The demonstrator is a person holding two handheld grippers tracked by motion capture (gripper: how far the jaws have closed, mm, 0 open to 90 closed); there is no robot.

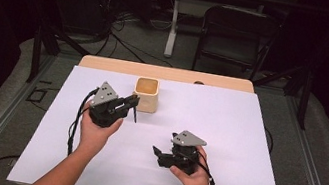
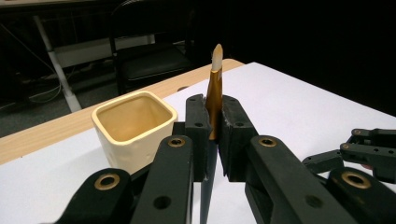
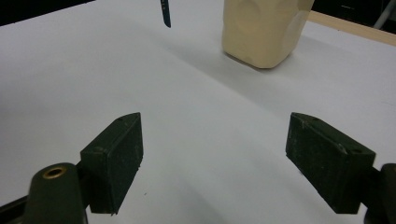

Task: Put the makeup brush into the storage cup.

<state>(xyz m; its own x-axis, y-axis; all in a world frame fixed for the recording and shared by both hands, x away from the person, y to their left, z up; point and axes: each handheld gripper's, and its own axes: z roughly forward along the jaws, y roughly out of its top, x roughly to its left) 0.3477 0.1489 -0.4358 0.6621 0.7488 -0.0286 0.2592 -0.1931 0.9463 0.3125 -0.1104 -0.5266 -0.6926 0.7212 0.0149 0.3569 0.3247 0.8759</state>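
With our left gripper point(image 2: 214, 140) jaws clamped on the paintbrush point(image 2: 215, 88) and our right gripper point(image 3: 233, 163) jaws apart, the tilted brush could miss the cup point(image 2: 133, 128) beside them.

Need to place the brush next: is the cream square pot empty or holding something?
Empty: the cream square pot shows only bare inner walls in the left gripper view.

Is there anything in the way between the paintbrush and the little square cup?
Nothing visible. The left gripper is shut on the paintbrush, right beside the cream square cup, with bare white table cover between them.
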